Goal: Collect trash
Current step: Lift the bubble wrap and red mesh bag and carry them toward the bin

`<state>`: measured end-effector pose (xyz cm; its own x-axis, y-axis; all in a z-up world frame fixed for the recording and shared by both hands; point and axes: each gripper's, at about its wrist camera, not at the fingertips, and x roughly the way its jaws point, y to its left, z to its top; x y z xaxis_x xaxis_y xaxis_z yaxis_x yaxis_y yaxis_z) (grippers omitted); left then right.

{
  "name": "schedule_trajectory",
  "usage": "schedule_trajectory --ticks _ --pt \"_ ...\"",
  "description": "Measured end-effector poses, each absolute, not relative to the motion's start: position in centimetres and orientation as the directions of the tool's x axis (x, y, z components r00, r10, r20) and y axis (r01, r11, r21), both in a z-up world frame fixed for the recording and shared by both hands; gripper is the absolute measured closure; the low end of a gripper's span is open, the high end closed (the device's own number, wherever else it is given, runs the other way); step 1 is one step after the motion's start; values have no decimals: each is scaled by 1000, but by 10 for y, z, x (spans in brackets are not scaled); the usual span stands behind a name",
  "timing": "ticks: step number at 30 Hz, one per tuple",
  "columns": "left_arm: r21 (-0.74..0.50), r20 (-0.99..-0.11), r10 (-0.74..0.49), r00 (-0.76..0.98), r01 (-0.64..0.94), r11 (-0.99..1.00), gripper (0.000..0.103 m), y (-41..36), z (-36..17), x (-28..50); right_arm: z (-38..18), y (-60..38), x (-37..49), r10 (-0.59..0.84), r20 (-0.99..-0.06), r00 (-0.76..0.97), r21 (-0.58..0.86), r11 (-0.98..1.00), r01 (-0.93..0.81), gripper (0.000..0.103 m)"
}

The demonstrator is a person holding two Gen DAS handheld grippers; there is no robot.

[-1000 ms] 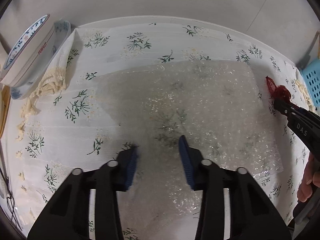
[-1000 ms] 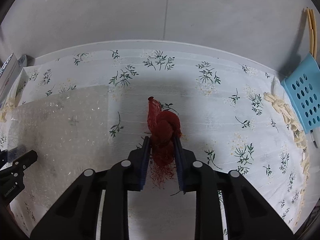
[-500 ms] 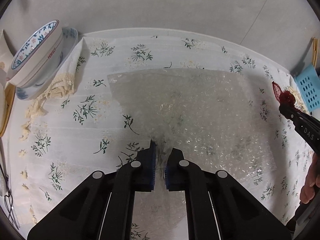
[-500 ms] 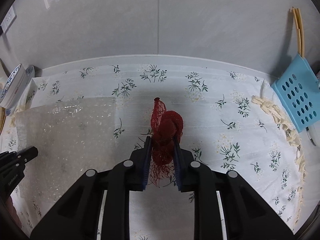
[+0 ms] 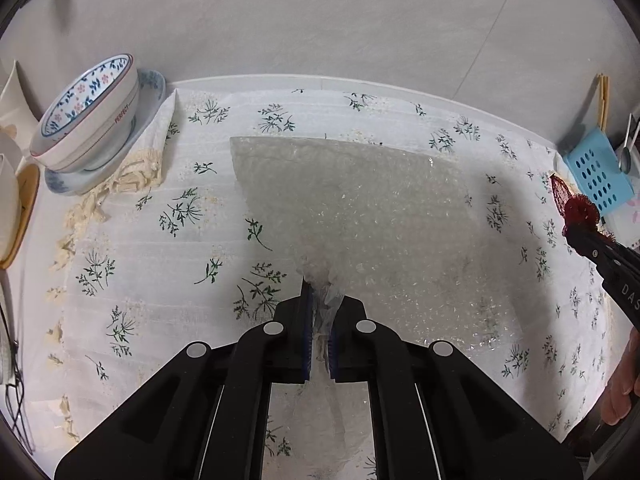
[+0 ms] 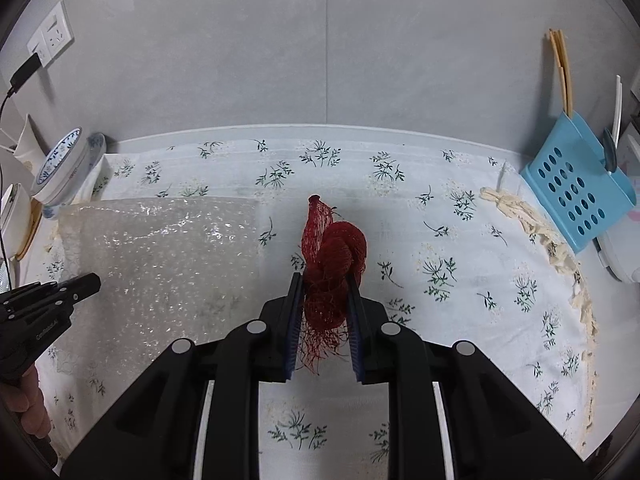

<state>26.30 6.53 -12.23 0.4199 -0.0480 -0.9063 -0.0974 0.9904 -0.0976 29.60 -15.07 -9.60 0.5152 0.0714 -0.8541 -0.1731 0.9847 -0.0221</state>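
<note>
The left gripper (image 5: 319,312) is clenched on a gathered pinch of the bubble wrap (image 5: 372,216), near the sheet's front edge; the rest of the sheet fans out over the middle of the table (image 5: 120,280), toward its back edge, and looks partly lifted. The right gripper (image 6: 323,300) is clamped on a knotted red net (image 6: 332,256), which is clear of the cloth and sits between the pads with frayed ends hanging below.

Both pieces of trash seem secured, so the step in hand is carrying them off. To do it well, keep both grips tight and raise the wrap high enough that its trailing far edge clears the table (a dragging sheet could snag the cloth's fringe). Keep it away from the stacked bowls (image 5: 88,116) at the back left corner and the blue basket (image 6: 576,196) at the right edge. No bin shows in either view.
</note>
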Motion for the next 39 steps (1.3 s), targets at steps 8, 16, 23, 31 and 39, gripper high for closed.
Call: schedule_trajectory --ticks 8,16,23,31,39 --pt "-105 -885 -56 462 -83 991 99 59 -95 246 -80 -159 272 88 -842 532 -7 985 -173 84" --pt "-125 -863 -73 499 -72 990 99 48 -71 221 -57 -166 244 101 -825 556 3 985 -174 84" --pt "-162 -837 -108 536 -54 985 99 32 -44 197 -33 -179 216 105 -809 578 12 987 -162 84" --pt "-187 -811 -141 568 -23 982 99 10 -15 162 -16 -197 178 117 -800 589 26 987 -161 84" --pt "-190 -804 -147 577 -14 982 99 -5 -5 126 -3 -213 136 125 -790 600 36 987 -157 84"
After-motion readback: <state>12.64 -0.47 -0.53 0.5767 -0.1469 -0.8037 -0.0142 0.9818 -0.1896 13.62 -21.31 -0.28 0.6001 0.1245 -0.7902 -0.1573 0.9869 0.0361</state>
